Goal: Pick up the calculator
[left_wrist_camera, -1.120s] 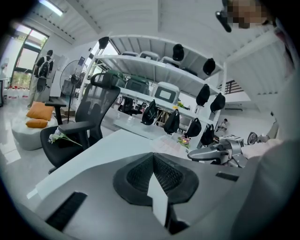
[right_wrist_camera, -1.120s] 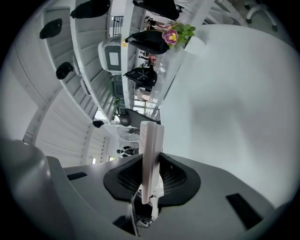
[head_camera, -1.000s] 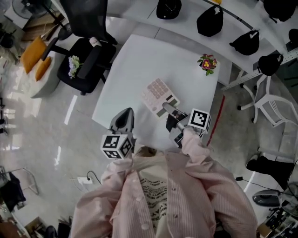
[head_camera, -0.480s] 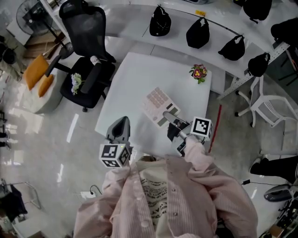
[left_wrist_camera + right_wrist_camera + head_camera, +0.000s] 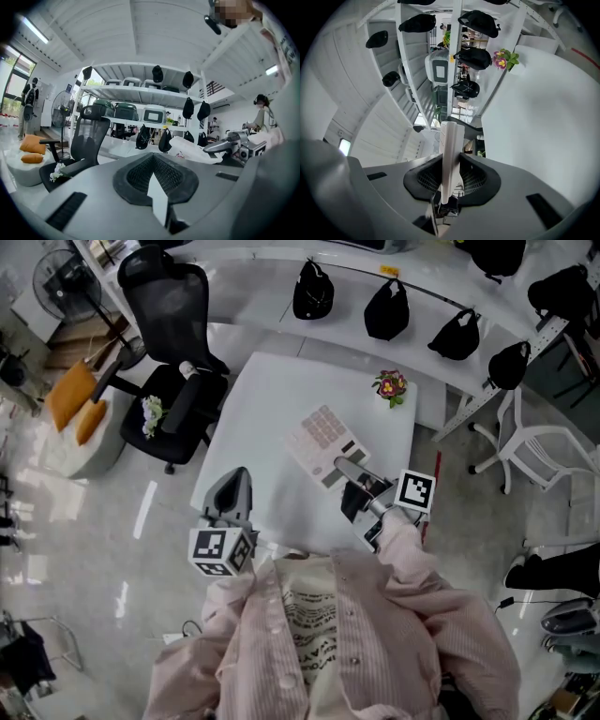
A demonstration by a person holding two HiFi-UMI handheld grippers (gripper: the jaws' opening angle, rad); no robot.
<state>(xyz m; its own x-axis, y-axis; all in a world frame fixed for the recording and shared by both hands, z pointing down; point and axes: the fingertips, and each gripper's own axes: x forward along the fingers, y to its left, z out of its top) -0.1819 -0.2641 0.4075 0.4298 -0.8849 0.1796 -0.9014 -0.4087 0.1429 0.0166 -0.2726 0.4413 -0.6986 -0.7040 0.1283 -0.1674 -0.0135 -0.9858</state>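
Counting across the head view gives one calculator point(image 5: 321, 439), two grippers, one white counter point(image 5: 272, 399), one small flower pot point(image 5: 390, 386), one black office chair point(image 5: 173, 324) and four black caps point(image 5: 384, 308) in a row on the shelf rail at twelve to two o'clock. The right gripper point(image 5: 345, 465) has its fingers clenched on the calculator's near end, so the body reaches out from the fingers toward eleven o'clock, above the counter. Edge-on in the right gripper view, it is a thin pale slab between the two pads. From above it is beige, with a grid of keys at the far end and a grey display band by the fingers. The left gripper point(image 5: 232, 486), at seven o'clock, has its fingers pressed together, empty.
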